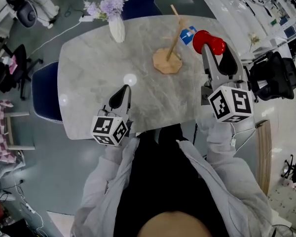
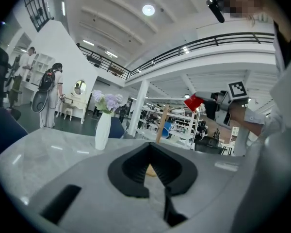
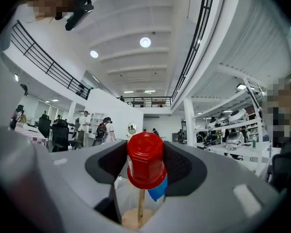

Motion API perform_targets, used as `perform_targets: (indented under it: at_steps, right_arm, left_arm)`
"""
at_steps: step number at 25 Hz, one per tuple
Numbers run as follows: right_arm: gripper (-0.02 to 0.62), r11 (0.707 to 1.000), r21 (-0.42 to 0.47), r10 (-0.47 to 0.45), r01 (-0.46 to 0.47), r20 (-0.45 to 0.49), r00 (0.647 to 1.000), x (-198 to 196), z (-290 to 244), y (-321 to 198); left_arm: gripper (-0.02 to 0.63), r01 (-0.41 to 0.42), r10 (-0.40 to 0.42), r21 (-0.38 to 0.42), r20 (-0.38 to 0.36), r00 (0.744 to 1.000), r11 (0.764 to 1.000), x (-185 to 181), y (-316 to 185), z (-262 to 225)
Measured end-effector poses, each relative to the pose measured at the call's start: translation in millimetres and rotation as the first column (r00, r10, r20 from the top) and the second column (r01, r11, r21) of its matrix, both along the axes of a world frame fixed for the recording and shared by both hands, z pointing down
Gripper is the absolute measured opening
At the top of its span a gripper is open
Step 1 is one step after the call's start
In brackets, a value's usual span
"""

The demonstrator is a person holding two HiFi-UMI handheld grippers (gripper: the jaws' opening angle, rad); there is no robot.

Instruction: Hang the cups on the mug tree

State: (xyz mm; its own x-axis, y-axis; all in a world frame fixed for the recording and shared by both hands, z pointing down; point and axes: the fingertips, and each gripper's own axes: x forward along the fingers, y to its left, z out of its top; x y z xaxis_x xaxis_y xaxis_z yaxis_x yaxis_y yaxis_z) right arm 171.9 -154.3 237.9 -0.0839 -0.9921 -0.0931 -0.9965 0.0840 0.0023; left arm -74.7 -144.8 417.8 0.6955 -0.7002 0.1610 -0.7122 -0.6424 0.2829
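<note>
A wooden mug tree [image 1: 167, 58] stands tilted-looking on the marble table [image 1: 89, 68], far middle. A blue cup [image 1: 188, 35] hangs at its right side. My right gripper [image 1: 213, 48] is shut on a red cup [image 1: 208, 42], held in the air just right of the tree. In the right gripper view the red cup [image 3: 145, 161] fills the jaws, bottom toward the camera, with the tree's stem [image 3: 140, 205] and the blue cup [image 3: 158, 191] below it. My left gripper [image 1: 123, 89] lies low over the table's near part, shut and empty.
A white vase of purple flowers [image 1: 116, 26] stands at the table's far edge, left of the tree. A blue chair [image 1: 43, 90] is at the table's left and a black office chair [image 1: 274, 75] at its right.
</note>
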Motion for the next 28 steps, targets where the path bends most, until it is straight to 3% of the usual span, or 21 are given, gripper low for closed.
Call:
perform_targets:
  at_steps: [6, 15, 28]
  right_arm:
    - [0.242, 1.0, 0.004, -0.014, 0.014, 0.02, 1.0, 2, 8, -28]
    - [0.242, 1.0, -0.001, -0.025, 0.025, 0.05, 0.998, -1, 35, -56]
    - [0.245, 0.999, -0.04, -0.023, 0.026, 0.062, 0.998, -6, 63, -66]
  left_arm:
    - [0.0, 0.007, -0.008, 0.03, 0.007, 1.0, 1.0, 8, -8, -14]
    - [0.0, 0.054, -0.052, -0.03, 0.053, 0.997, 0.998, -7, -4, 9]
    - [0.0, 0.046, -0.042, -0.068, 0.065, 0.997, 0.997, -4, -8, 24]
